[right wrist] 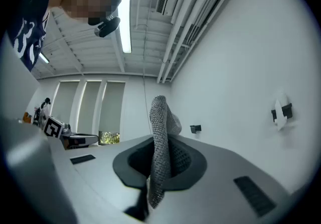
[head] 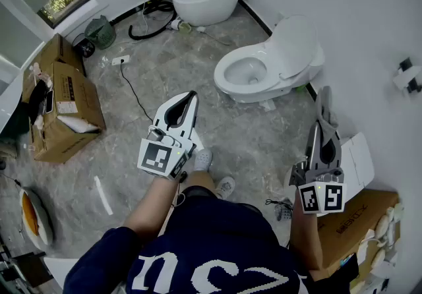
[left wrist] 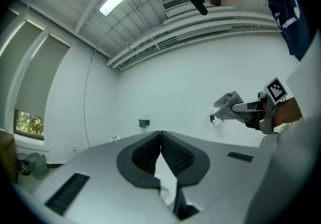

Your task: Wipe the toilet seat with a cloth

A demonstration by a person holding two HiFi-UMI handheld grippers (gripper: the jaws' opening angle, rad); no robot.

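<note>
The right gripper (right wrist: 159, 153) is clamped on a grey knitted cloth (right wrist: 161, 117), well apart from the white oval toilet seat (head: 227, 88) ahead. The left gripper (left wrist: 161, 140) has its jaws pressed together, holding nothing. Judging from here, the cloth should land flat on the seat ring and then sweep round it.

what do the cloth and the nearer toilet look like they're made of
Cloth: probably a knitted or woven grey fabric, matte; a fine mesh texture shows and it folds softly. Nearer toilet: likely glazed ceramic, white and smooth with a slight sheen; the lid might be plastic.
</note>
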